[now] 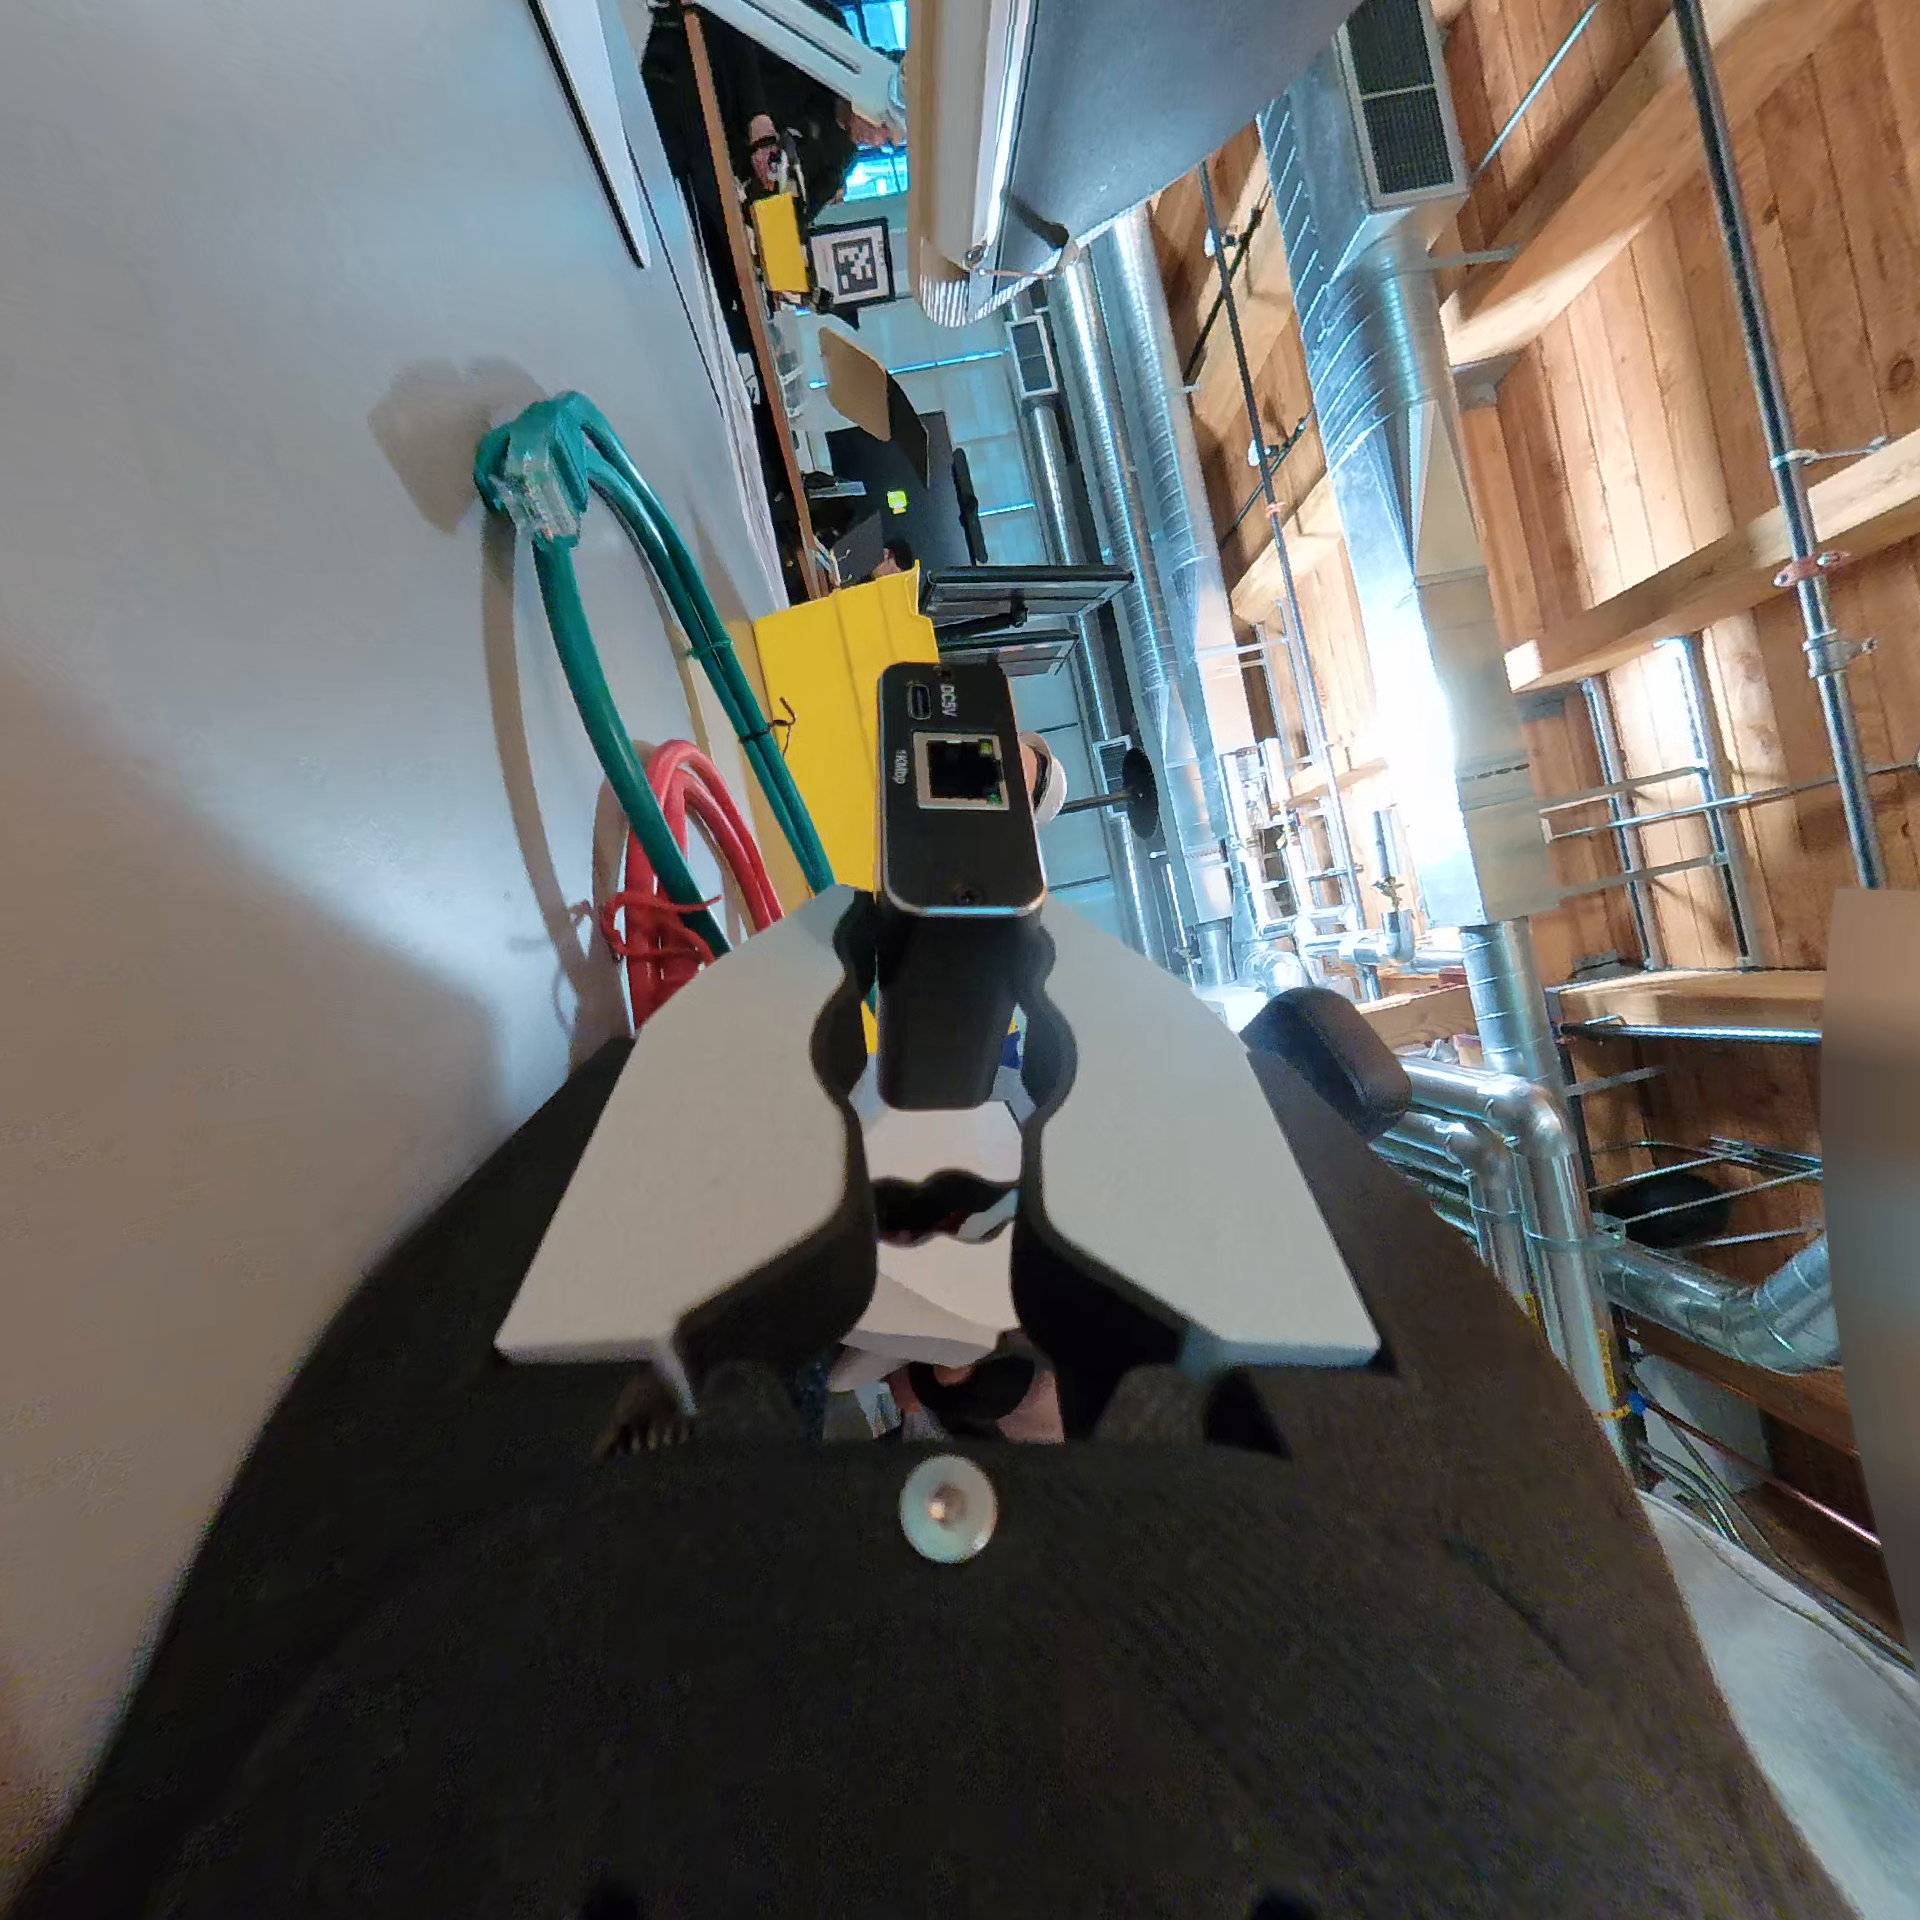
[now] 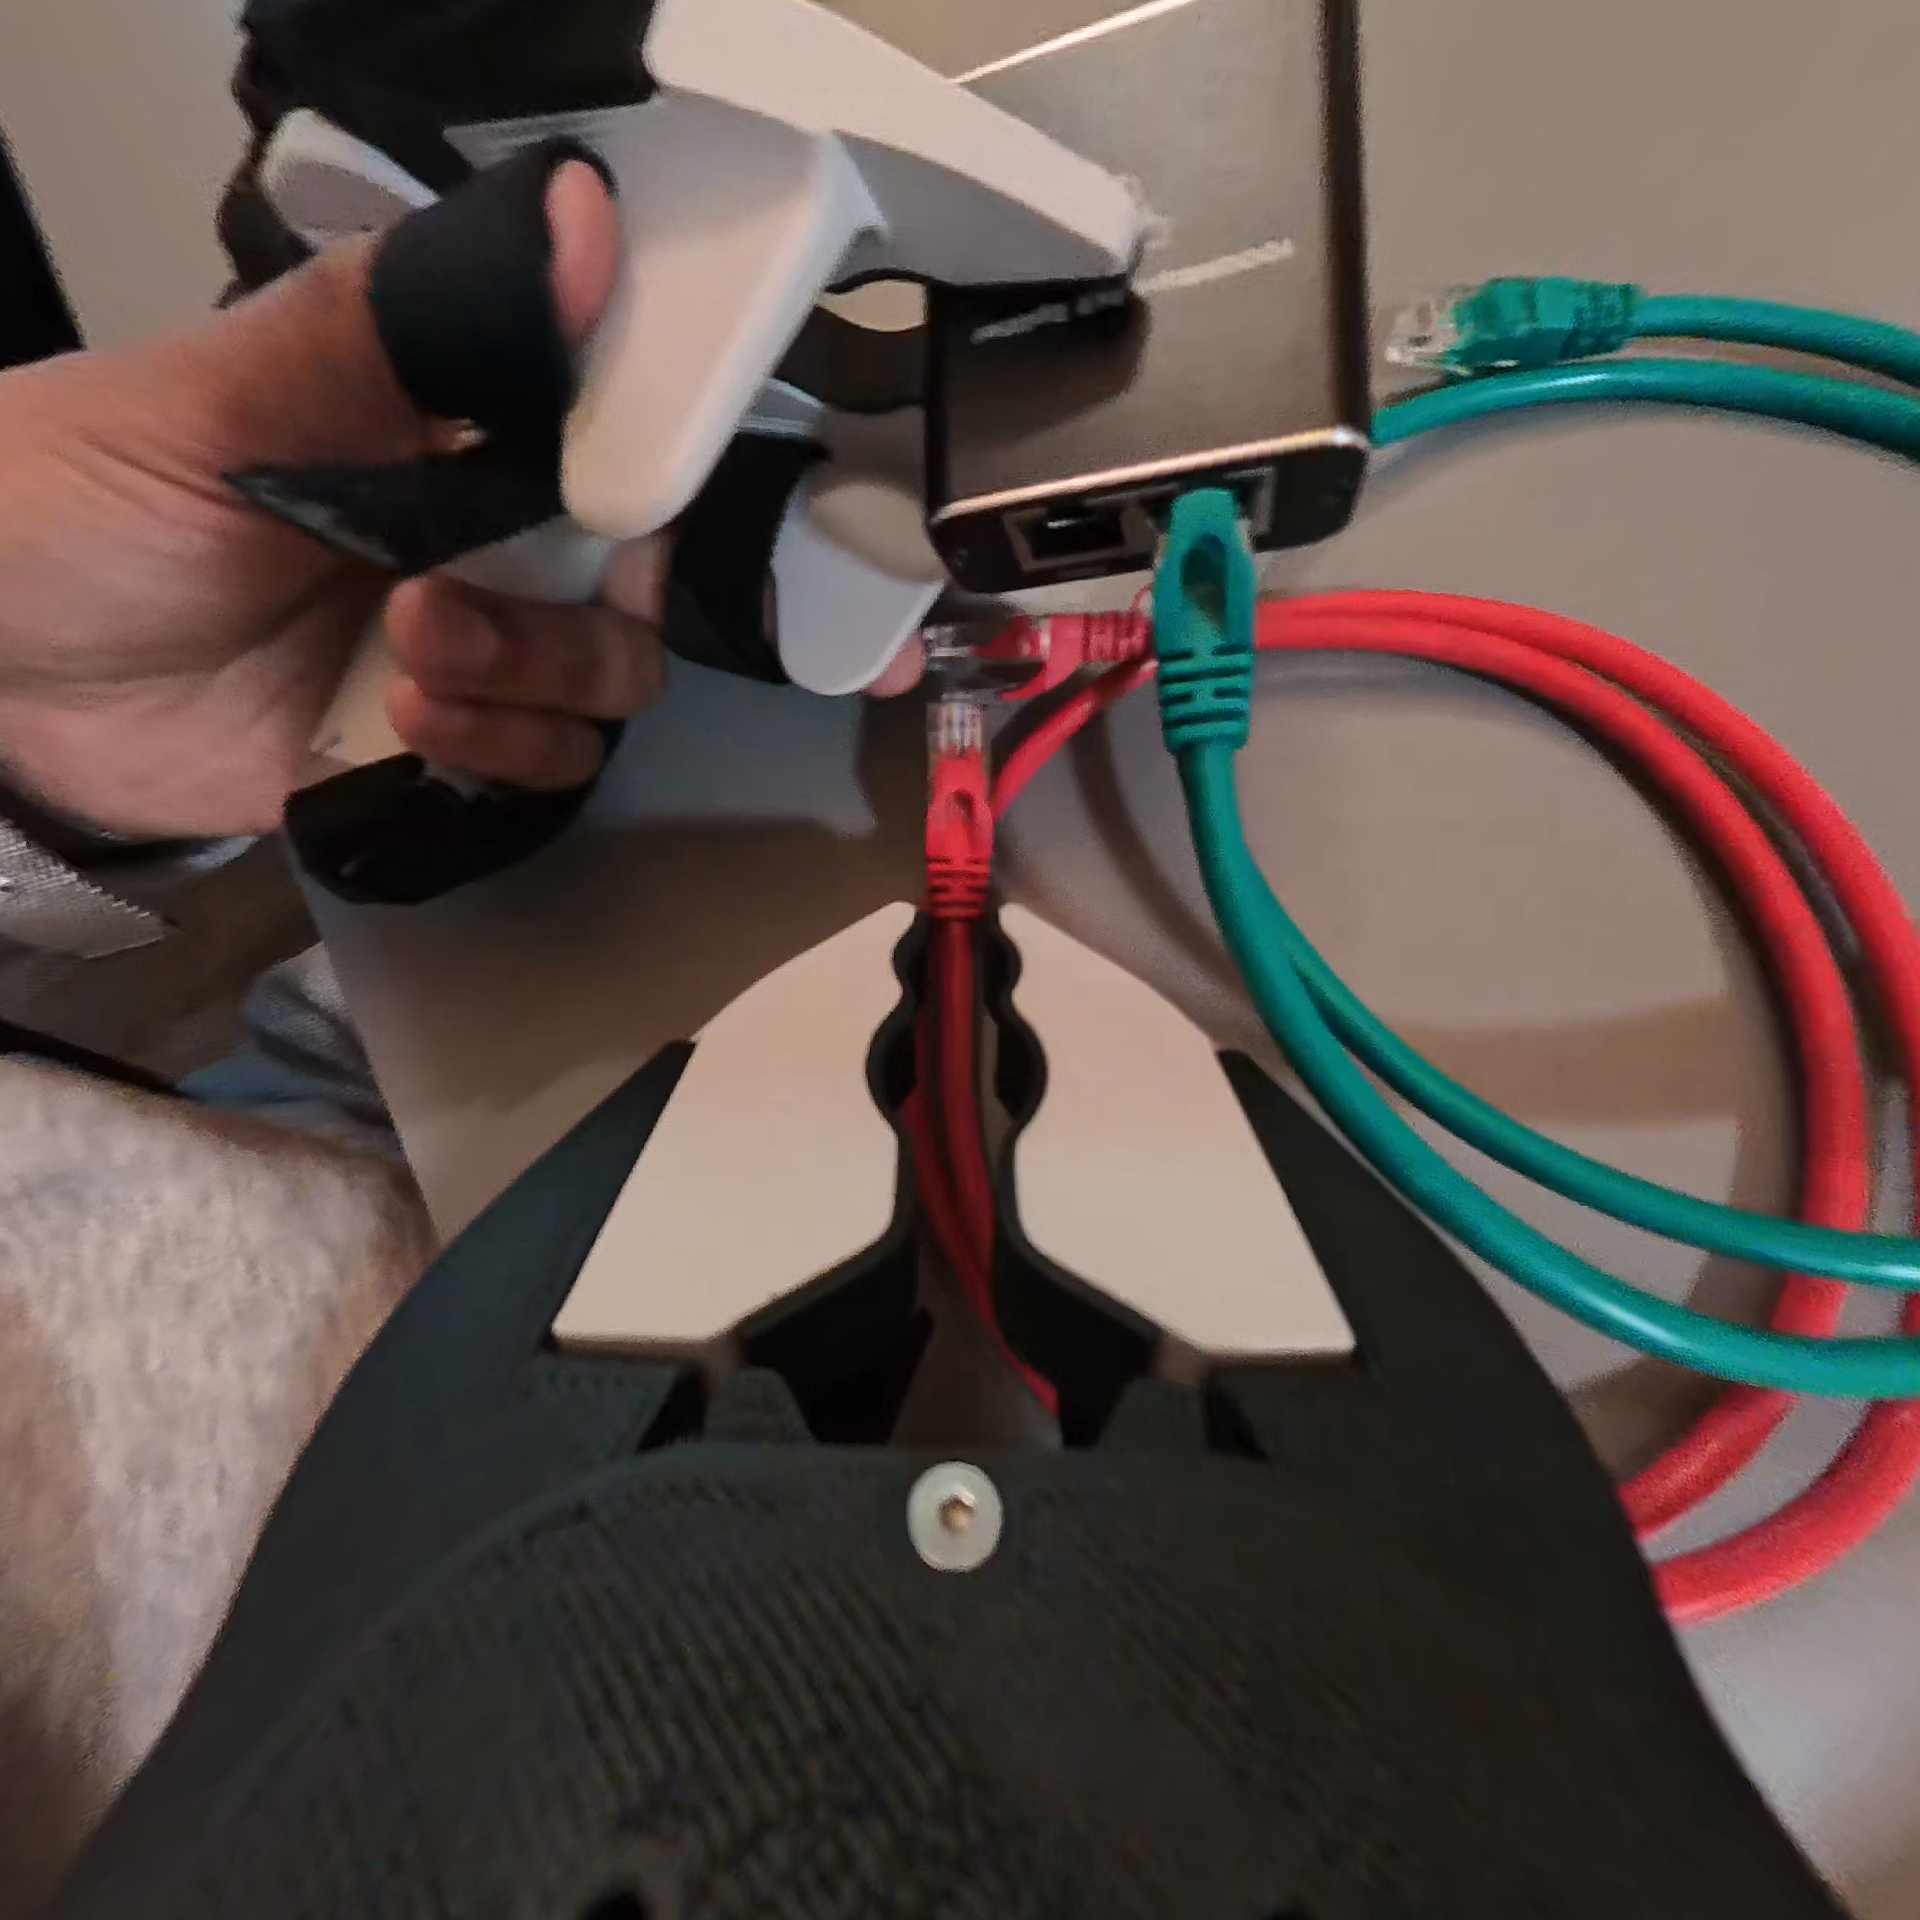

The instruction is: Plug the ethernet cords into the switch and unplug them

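left tool (image 1: 951,935) is clamped on the black switch (image 1: 956,810) — the body sits between the closed fingers, one end face with a single port turned to the camera. in the right wrist view the switch (image 2: 1132,343) is held above the pale table (image 2: 1558,831), its multi-port face toward the right tool (image 2: 958,935). green cord (image 2: 1205,644) is plugged into a port on that face; its other plug (image 2: 1496,322) lies free on the table beside the switch. right tool is closed narrow on the red cord (image 2: 956,821) just behind the plug — plug tip points at the port face, short of it, not inserted. second red plug (image 2: 1029,649) lies loose under the switch.
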Tool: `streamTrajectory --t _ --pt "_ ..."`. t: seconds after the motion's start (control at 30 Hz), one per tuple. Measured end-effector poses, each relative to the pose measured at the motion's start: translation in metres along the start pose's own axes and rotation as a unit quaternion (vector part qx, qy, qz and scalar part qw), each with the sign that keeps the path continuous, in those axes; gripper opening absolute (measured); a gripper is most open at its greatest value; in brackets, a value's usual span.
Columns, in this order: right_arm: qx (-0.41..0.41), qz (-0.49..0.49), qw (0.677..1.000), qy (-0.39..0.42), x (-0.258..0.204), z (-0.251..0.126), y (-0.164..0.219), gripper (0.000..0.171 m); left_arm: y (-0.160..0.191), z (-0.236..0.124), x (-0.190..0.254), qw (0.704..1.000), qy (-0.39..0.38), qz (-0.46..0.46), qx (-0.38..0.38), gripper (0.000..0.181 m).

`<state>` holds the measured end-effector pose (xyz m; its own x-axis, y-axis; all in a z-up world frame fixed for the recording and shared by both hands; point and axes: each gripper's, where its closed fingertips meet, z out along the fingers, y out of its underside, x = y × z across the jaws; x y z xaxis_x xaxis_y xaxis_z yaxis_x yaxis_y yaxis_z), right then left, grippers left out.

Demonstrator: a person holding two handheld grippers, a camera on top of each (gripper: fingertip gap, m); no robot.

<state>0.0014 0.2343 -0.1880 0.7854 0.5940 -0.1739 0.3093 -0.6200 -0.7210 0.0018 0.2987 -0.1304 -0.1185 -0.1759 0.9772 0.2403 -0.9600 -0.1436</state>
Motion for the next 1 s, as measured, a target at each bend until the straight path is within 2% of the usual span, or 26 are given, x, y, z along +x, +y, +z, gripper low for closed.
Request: streamTrajectory --t 0.03,0.23,0.37,0.57,0.73,0.9,1.0 --pt "0.007 -0.005 1.000 0.005 0.000 -0.002 -0.001 0.010 0.000 0.000 0.000 1.000 0.000 0.001 0.000 0.026" --pt "0.085 -0.052 0.993 0.059 0.010 -0.032 -0.023 0.009 0.000 0.000 0.002 1.000 0.010 -0.004 0.005 0.026" --pt "0.080 -0.087 0.987 0.111 0.016 -0.036 -0.020 0.009 0.009 0.004 0.003 1.000 0.011 -0.005 -0.006 0.026" --pt "0.034 -0.197 0.955 0.218 0.022 -0.038 -0.014 0.009 0.019 0.010 0.003 1.000 0.009 -0.003 -0.010 0.026" --pt "0.020 -0.218 0.944 0.245 0.024 -0.040 -0.013 0.009 0.021 0.010 0.001 1.000 -0.003 0.011 -0.014 0.025" --pt "0.003 -0.249 0.931 0.269 0.027 -0.041 -0.012 0.009 0.025 0.012 0.001 0.997 -0.028 0.068 -0.027 0.025" --pt "0.002 -0.241 0.936 0.256 0.024 -0.039 -0.010 0.009 0.025 0.012 0.001 0.995 -0.038 0.091 -0.032 0.024"
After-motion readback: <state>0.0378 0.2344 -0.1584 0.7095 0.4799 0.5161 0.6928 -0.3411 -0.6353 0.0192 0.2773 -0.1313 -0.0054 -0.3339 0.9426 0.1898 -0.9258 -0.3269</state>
